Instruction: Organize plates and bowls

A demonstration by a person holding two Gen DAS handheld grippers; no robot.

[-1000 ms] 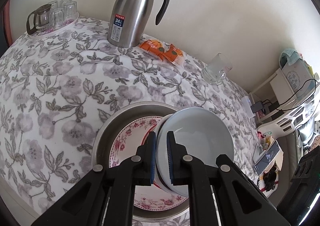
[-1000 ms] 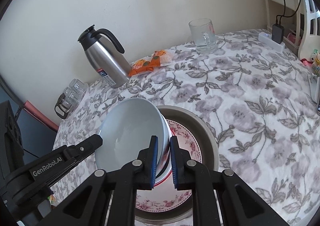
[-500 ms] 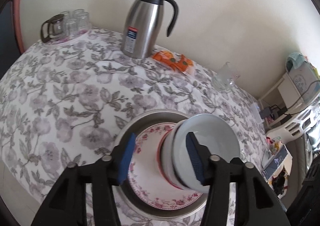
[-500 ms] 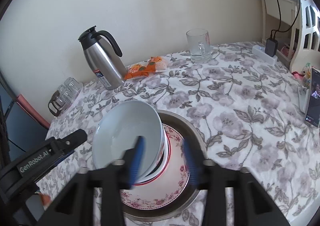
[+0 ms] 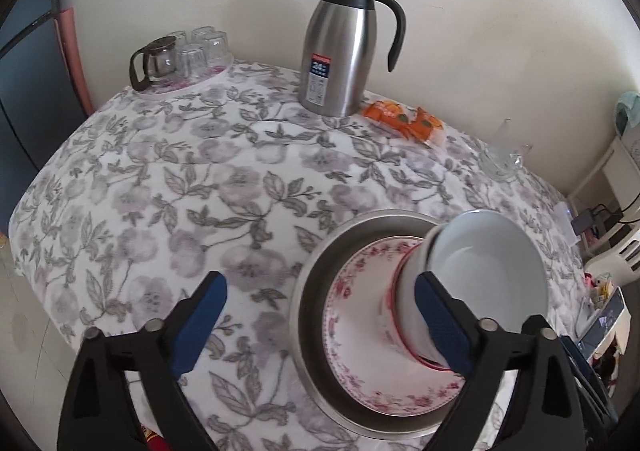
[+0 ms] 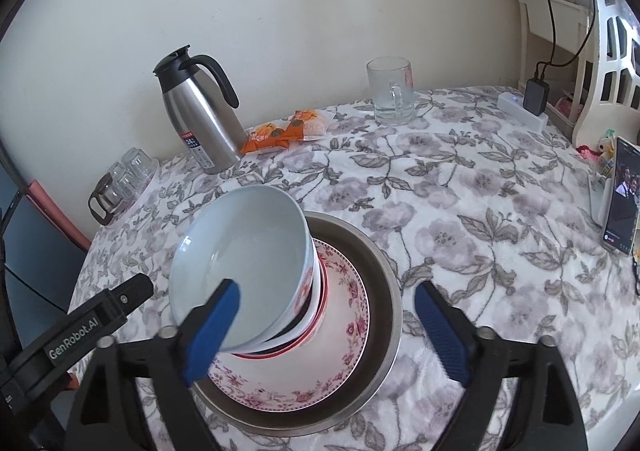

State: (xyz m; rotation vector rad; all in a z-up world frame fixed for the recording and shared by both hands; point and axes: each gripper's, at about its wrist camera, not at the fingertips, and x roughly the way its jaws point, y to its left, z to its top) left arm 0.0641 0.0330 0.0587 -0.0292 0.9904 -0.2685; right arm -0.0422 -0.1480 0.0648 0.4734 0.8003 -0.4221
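One metal basin (image 6: 390, 279), one floral plate (image 6: 344, 355), one pale blue bowl (image 6: 248, 243) on top, one steel jug (image 6: 200, 119), one glass mug (image 6: 390, 97), two orange packets (image 6: 284, 133)

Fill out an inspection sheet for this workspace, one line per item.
Surface: table under floral cloth.
Job's things: bowl stack tilted, on floral plate, inside steel basin.
Clutter: thermos, orange packets, glass mug, tray of glasses, phone.
Grippers: left gripper and right gripper opening, pads off the bowls; the right one straddles the stack.
Cables: black charger lead by the shelf.
Surroundings: cream wall, white shelf.
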